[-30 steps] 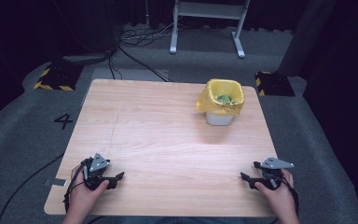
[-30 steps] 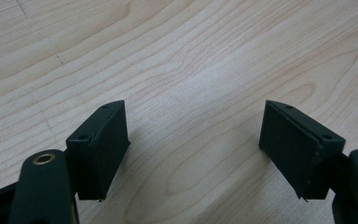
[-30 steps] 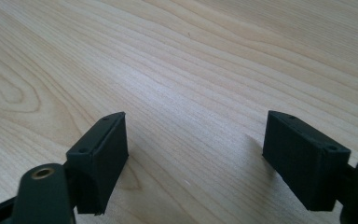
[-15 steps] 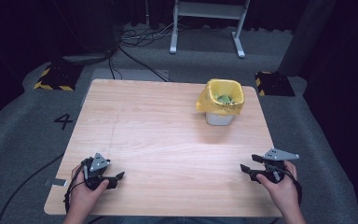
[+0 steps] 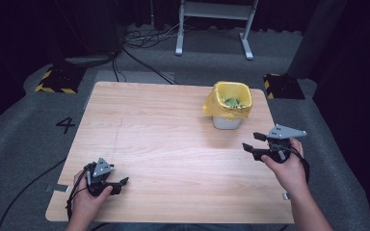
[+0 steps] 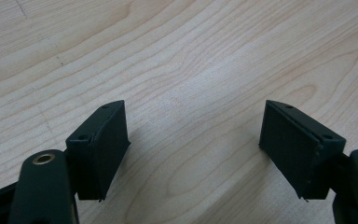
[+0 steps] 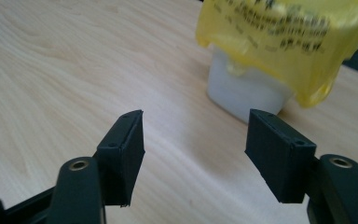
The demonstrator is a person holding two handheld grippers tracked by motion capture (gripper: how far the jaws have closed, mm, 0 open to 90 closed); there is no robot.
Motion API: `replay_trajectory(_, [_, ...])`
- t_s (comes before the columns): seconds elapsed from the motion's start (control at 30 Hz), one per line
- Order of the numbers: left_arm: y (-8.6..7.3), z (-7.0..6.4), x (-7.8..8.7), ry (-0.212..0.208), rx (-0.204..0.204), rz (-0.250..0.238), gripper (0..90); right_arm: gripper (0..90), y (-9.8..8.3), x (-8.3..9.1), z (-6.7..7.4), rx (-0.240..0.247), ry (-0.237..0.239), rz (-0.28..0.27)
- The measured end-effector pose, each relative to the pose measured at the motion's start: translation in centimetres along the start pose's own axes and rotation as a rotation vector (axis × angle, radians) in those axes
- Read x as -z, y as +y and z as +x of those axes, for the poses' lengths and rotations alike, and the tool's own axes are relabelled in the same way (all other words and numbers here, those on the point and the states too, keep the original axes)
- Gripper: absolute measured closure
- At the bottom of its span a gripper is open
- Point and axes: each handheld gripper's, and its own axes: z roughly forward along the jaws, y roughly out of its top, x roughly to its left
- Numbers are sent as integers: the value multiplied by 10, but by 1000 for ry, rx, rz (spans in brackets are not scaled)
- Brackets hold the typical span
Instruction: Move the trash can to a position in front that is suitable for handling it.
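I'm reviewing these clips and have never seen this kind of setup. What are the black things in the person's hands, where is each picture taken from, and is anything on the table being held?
A person sits at a wooden table and holds a hand tool in each hand; each tool ends in two black jaws that pinch like tongs. The high view looks down from above the person's side, so the forearms enter from the bottom. There the left gripper sits low near the table's front left, and the right gripper is raised near the right edge.

The other two pictures come from small cameras riding on the tools, looking along their jaws. The left gripper's own view shows its jaws wide apart over bare wood. The right gripper's view shows its jaws, which have just been closing somewhat, apart with nothing between them, pointing toward a small white bin lined with a yellow bag. Something green lies inside. Nothing is held.
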Motion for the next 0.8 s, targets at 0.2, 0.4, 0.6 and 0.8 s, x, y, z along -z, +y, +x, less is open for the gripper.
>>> replay_trajectory(0.2, [0,0,0,1,-1,2,234,389,30,-11,-10,-8,-1,-12])
replay_trajectory(0.4, [0,0,0,-1,-1,2,234,388,56,-28,-22,14,-10,-7])
replay_trajectory(0.6, [0,0,0,-1,0,1,234,384,76,-52,-29,63,-1,-8])
replay_trajectory(0.8, [0,0,0,0,-3,1,234,415,90,-76,-33,93,-19,7])
